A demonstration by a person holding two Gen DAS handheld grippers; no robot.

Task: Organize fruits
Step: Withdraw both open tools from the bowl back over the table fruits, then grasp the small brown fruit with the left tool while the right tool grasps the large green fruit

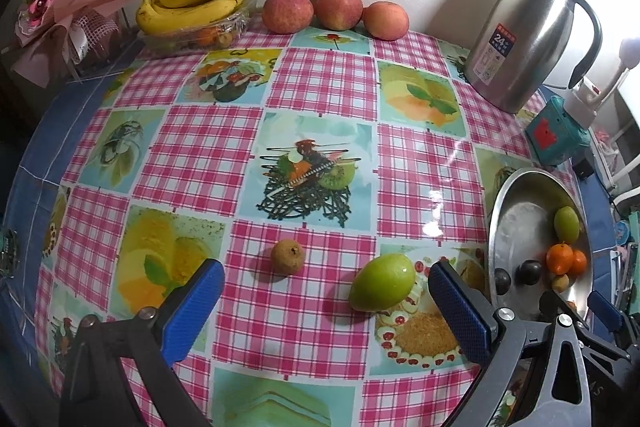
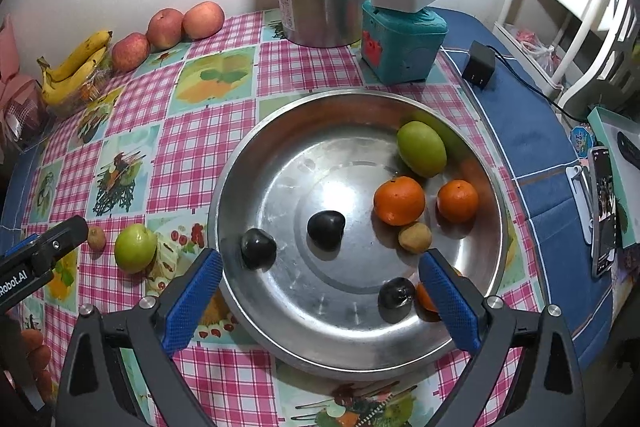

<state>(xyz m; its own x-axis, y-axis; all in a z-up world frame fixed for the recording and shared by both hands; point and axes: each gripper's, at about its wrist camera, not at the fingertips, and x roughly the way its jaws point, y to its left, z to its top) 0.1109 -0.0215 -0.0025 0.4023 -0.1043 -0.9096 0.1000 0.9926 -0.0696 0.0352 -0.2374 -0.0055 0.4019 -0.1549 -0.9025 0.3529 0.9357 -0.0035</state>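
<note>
Green fruit (image 1: 382, 281) lies between the released left tool's (image 1: 324, 291) fingers, toward the right one, long axis slanting; right tool (image 2: 320, 285), also released, hovers over the bowl (image 2: 240, 163).

Home dining corner, by every sign: checked pink oilcloth (image 1: 224, 155) printed with fruit and desserts, steel thermos jug (image 1: 524, 35) at the wall, bananas (image 1: 196, 3) and apples (image 1: 336, 9) left of the jug, wrapped bouquet (image 1: 68, 11) further left, phone charger (image 2: 478, 65) right of the jug.
</note>
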